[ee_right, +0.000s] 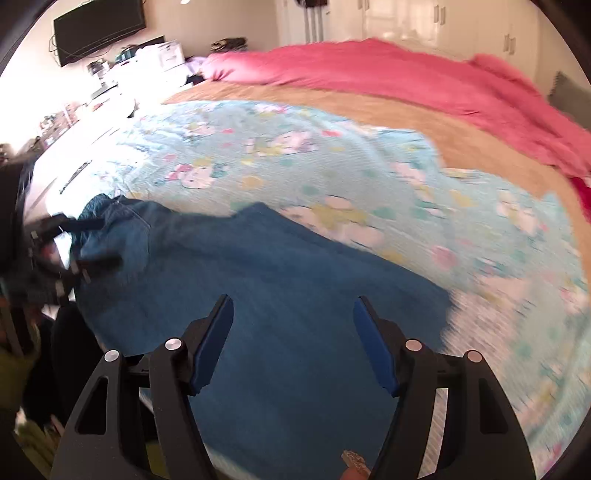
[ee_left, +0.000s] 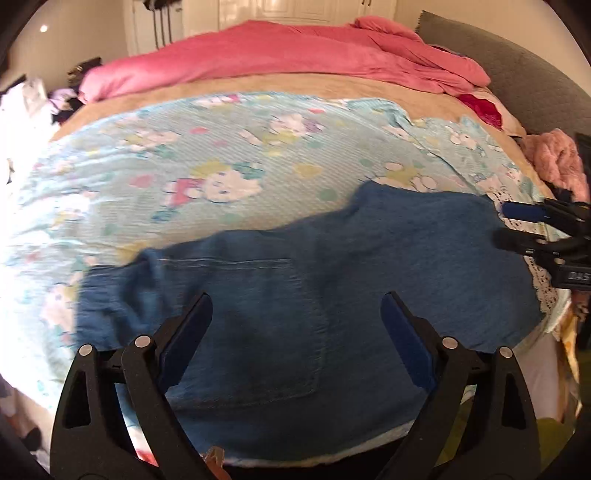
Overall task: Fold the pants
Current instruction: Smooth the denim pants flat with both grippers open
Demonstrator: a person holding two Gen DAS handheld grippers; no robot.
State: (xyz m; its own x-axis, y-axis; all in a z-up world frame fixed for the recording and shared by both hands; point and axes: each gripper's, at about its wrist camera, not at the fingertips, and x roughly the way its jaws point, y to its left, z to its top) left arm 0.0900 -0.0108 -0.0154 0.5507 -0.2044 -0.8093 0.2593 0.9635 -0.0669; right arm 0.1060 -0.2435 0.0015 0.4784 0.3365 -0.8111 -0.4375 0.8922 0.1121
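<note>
Cartoon-print blue sheet (ee_left: 221, 155), pink duvet (ee_left: 258, 59) behind; wall TV (ee_right: 98, 27).

The blue pants (ee_left: 295, 295) run off the lower edge; motion blur smears the cartoon-print bedsheet (ee_right: 480, 258); shelf clutter (ee_right: 74, 110) is overexposed.

Bright bedroom with a bed (ee_right: 480, 155), a pink duvet (ee_left: 258, 55) at its far side, white wardrobe doors (ee_right: 443, 22) and a wall-mounted TV (ee_right: 98, 27).
</note>
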